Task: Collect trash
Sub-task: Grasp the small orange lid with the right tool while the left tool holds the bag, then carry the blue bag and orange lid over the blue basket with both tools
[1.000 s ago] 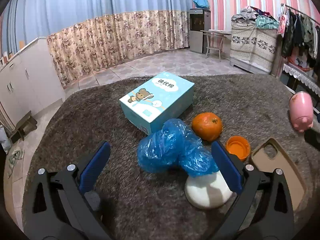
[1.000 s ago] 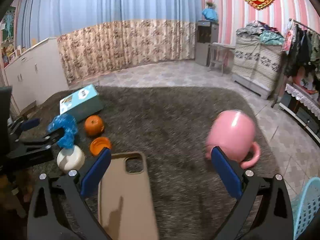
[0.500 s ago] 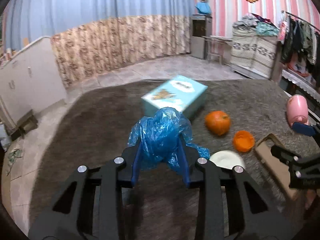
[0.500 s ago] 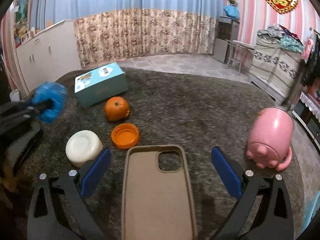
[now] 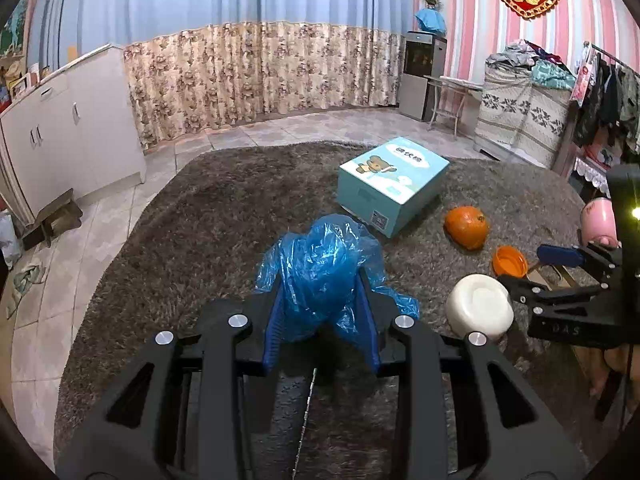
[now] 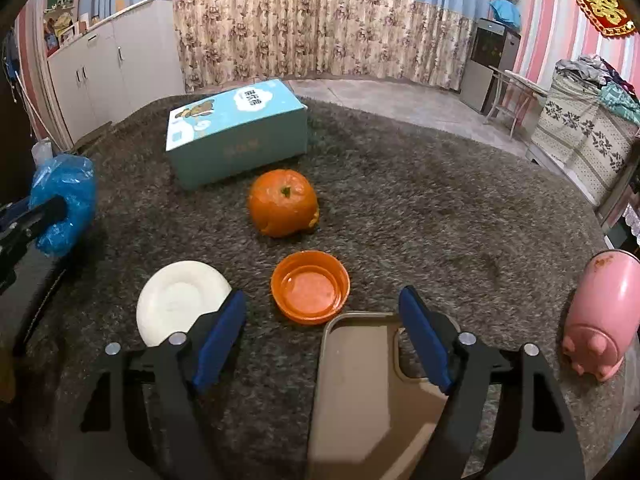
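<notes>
Left wrist view, centre frame: my left claw [image 5: 320, 312] pinches the crumpled blue plastic bag [image 5: 320, 264], pads pressed into both its sides, above the shaggy surface [image 5: 200, 220]. Right of it, the teal box [image 5: 394, 182] carries a bear picture and Chinese characters I can't read.

Right wrist view: white dish [image 6: 180, 300] at lower left, orange [image 6: 282, 208] at centre, orange cap [image 6: 310, 286] below it. My right claw [image 6: 324, 336] is half spread and closing; the tan phone case [image 6: 368, 392] lies between its fingers, untouched. Pink pig mug [image 6: 604, 312] at far right.
</notes>
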`<action>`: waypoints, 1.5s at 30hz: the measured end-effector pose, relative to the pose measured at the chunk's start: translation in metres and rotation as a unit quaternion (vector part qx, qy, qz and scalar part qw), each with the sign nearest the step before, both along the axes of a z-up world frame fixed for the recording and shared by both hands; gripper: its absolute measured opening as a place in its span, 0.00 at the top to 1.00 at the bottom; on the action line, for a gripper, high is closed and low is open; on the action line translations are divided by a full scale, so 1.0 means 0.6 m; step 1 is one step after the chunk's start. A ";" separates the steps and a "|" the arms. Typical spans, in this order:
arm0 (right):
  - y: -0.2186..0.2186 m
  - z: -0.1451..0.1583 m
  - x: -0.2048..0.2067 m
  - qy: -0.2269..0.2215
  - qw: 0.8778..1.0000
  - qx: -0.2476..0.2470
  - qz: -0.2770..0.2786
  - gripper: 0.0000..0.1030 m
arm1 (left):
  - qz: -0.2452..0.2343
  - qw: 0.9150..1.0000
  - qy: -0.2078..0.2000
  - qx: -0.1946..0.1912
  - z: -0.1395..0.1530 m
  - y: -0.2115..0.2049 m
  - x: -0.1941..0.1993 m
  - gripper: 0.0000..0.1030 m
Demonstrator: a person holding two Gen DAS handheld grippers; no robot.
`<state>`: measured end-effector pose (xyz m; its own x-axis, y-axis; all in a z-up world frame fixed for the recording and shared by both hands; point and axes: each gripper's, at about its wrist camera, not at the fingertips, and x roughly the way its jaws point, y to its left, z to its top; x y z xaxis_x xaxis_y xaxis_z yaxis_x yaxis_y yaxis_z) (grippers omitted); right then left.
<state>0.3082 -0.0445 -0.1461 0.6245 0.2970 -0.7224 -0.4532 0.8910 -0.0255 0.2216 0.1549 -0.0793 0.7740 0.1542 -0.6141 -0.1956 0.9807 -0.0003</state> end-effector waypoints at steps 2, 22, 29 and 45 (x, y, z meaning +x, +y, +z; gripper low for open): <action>0.001 0.002 -0.001 0.000 1.000 -0.001 0.003 0.53 | -0.002 1.000 0.000 0.001 -0.001 -0.003 0.002 0.69; -0.196 0.131 -0.153 -0.096 0.988 0.083 -0.084 0.63 | -0.064 0.997 -0.037 0.006 0.078 -0.125 -0.027 0.69; -0.342 0.155 -0.254 -0.115 0.976 0.075 -0.170 0.63 | -0.130 0.990 -0.050 0.006 0.102 -0.250 -0.043 0.69; -0.619 0.140 -0.402 -0.157 0.913 0.089 -0.365 0.63 | -0.235 0.971 -0.042 -0.003 0.100 -0.497 -0.067 0.69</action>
<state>0.0670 -0.4156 -0.0618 0.8711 -0.1866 -0.4543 0.2688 0.9553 0.1231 0.1813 -0.1434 -0.0196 0.8057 -0.2306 -0.5456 0.2737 0.9618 -0.0022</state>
